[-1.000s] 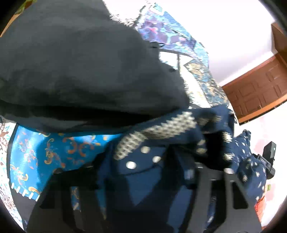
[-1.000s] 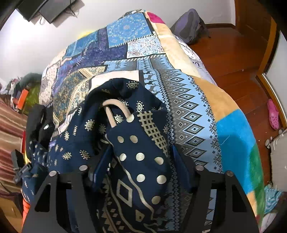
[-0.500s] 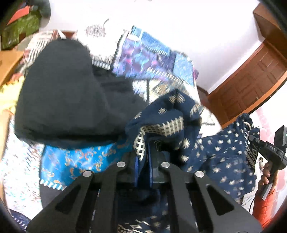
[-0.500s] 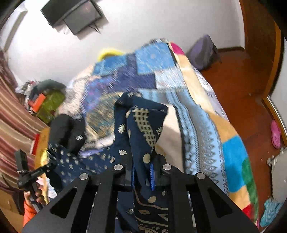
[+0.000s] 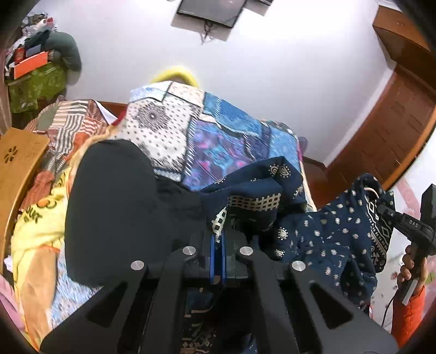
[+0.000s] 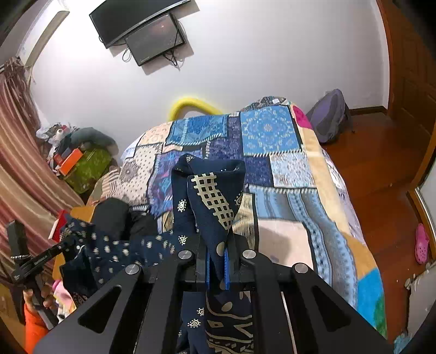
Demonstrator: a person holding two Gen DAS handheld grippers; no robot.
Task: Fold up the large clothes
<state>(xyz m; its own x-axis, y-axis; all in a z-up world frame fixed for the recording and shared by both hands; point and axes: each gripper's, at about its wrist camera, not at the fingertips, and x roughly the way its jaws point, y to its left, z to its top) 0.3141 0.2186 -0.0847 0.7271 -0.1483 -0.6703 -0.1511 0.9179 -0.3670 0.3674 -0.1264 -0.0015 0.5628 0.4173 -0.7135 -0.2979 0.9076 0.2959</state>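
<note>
Navy patterned garment [image 5: 321,237] hangs mid-frame, pinched by left gripper [image 5: 218,256] and right gripper [image 6: 216,268] (both clamped on cloth); black clothing [image 5: 114,207] crowds the patchwork-covered bed [image 6: 286,163] at left.

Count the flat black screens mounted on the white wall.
2: the upper black screen and the lower black screen overlapping just beneath it, both high on the wall above the bed. None seems hidden.
</note>
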